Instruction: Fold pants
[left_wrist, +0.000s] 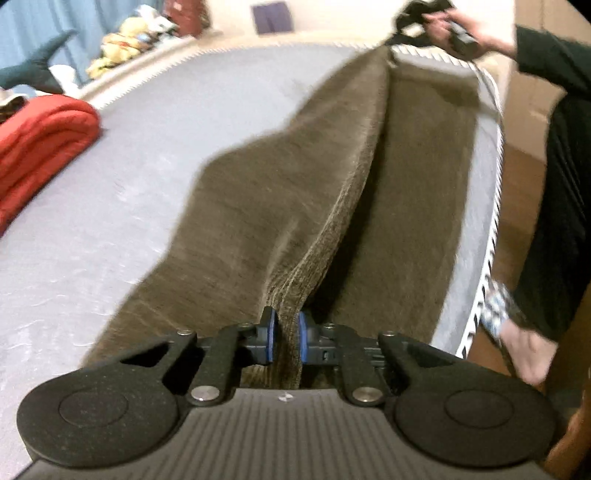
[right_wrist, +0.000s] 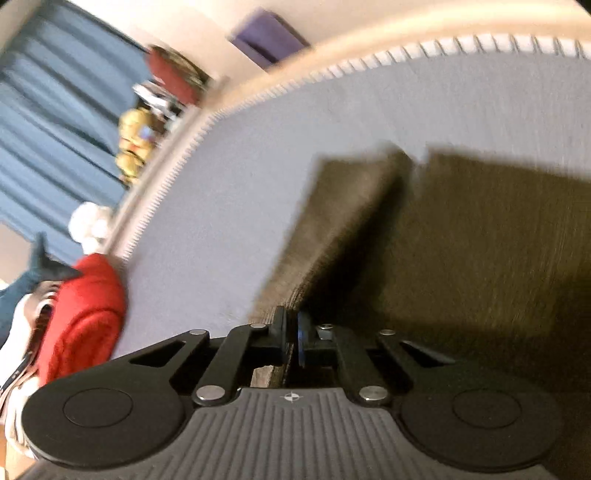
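Brown-olive pants (left_wrist: 295, 192) are stretched lengthwise over the grey mattress (left_wrist: 147, 155), raised into a ridge between the two grippers. My left gripper (left_wrist: 287, 338) is shut on a bunched fold of the pants at the near end. My right gripper (left_wrist: 417, 18) shows at the far end in the left wrist view, held by a hand and pinching the other end. In the right wrist view my right gripper (right_wrist: 291, 339) is shut on a fold of the pants (right_wrist: 461, 236), which hang and spread to the right over the mattress (right_wrist: 258, 155).
A folded red blanket (left_wrist: 40, 147) lies at the mattress's left edge and shows in the right wrist view (right_wrist: 88, 310) too. Plush toys (left_wrist: 125, 40) and blue curtains (right_wrist: 55, 110) stand beyond. The person's legs (left_wrist: 554, 206) stand by the mattress's right edge (left_wrist: 495, 192).
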